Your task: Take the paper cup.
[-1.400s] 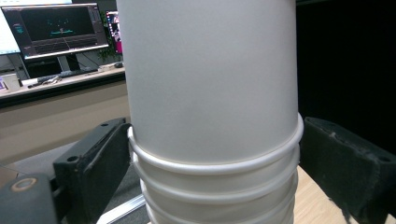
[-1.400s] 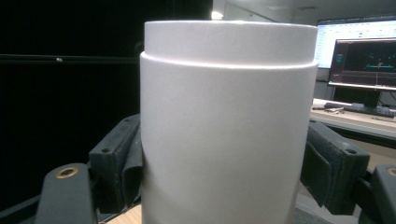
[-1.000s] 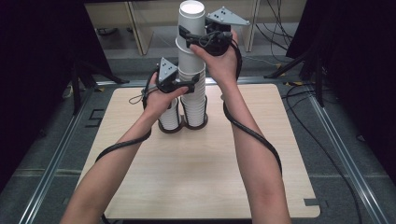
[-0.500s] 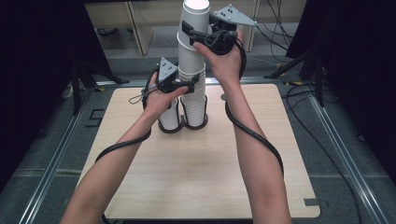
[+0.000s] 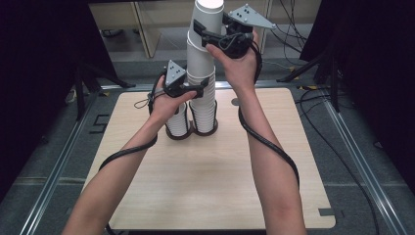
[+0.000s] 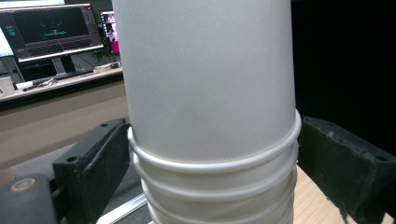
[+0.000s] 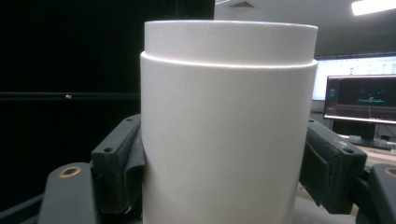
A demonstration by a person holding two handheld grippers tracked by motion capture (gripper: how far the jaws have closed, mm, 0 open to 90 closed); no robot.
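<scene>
Tall cup stack (image 5: 201, 73) on the table (image 5: 210, 171), clamped by both claws.
Left claw (image 5: 198, 89) grips its ringed lower rims, right claw (image 5: 201, 35) its upper cups; a shorter stack (image 5: 177, 122) stands just beside. The gripper views show monitors (image 6: 51, 30) behind; cups are unprinted.

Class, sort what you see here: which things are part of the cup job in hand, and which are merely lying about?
In the job:
tall cup stack
short cup stack
left gripper
right gripper

Lying about:
table
monitors
floor cables
</scene>
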